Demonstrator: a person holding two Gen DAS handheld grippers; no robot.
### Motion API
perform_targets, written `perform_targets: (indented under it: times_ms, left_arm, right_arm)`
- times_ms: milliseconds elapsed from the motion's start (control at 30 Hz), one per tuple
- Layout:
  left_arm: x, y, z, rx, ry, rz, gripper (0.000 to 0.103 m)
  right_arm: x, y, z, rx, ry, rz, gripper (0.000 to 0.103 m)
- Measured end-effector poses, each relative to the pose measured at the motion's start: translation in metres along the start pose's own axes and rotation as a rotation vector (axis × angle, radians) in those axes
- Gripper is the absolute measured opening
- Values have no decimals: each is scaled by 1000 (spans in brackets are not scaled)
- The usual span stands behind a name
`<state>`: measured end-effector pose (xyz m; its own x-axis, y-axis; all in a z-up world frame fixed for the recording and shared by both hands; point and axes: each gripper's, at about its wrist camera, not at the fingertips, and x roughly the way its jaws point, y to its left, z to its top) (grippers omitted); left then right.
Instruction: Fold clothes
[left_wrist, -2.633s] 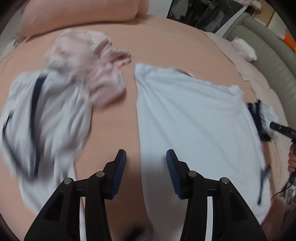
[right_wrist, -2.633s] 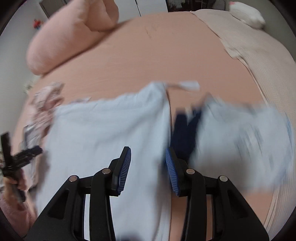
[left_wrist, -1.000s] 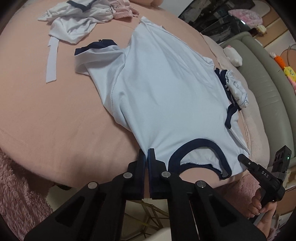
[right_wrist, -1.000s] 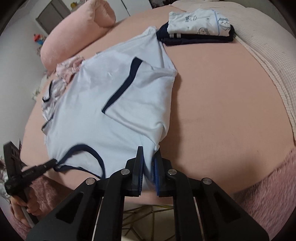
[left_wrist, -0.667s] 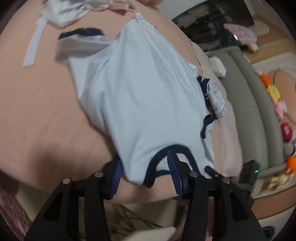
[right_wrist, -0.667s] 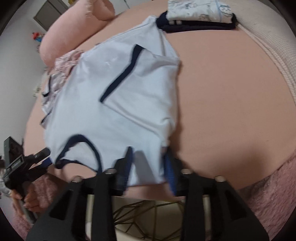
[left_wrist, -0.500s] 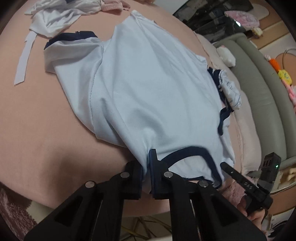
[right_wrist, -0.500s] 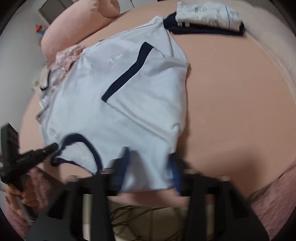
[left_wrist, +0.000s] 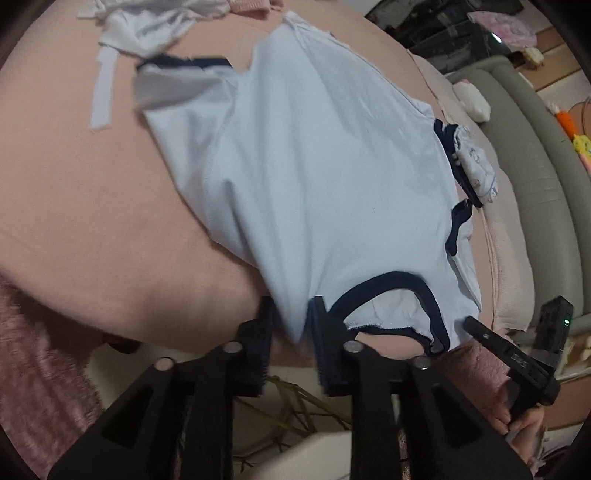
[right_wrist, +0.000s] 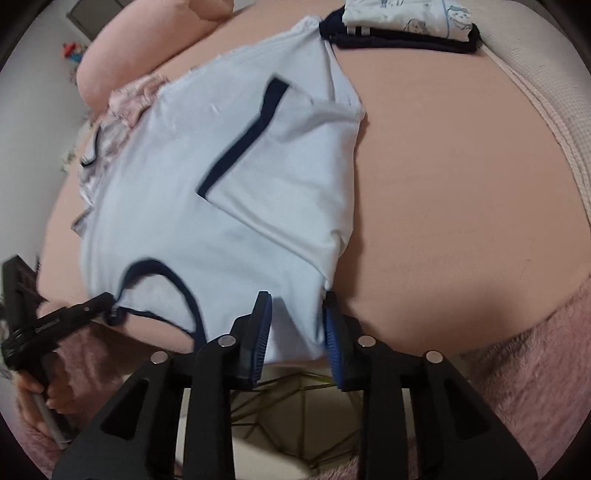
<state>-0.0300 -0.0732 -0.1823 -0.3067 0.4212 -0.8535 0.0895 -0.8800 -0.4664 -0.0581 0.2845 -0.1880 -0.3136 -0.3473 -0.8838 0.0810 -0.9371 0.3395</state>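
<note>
Both wrist views low, sharing shirt (left_wrist: 314, 177) collar

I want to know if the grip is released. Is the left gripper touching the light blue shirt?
Cannot tell. In the left wrist view the left gripper stands open with the shirt shoulder between its fingers; motion blur hides any contact or gap.

No lettering anywhere is sharp enough to read

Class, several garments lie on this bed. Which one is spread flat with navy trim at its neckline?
The light blue T-shirt, spread nearest the grippers. The white garment is crumpled, the pink one bunched, and the printed one folded.
</note>
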Motion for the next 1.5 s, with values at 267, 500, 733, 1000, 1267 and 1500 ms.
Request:
perform_targets:
  times_ms: [267,500,733,1000,1267,1500]
  left_arm:
    - [13,-92,34,336,-67,49,44]
    - [64,-195,105,550,-127,129,44]
    - [145,-231,136,608,-60,160,40]
    - [167,-217,138,576,-33,218,41]
    - [133,-200,138,558,-85,85,41]
    - [124,-151,170,488,-116,253,38]
  right_arm:
    - [-38,-32,56,-57,-146,-67,32]
    - [17,-52,139,-130,-112,-95,32]
    - [51,-63,145,-150,-67,23,31]
    - [39,-78,139,-122,-79,-82,7]
    - [20,-89,136,-90,-157,-46,13]
    - [45,-70,145,-123,-95,-29,13]
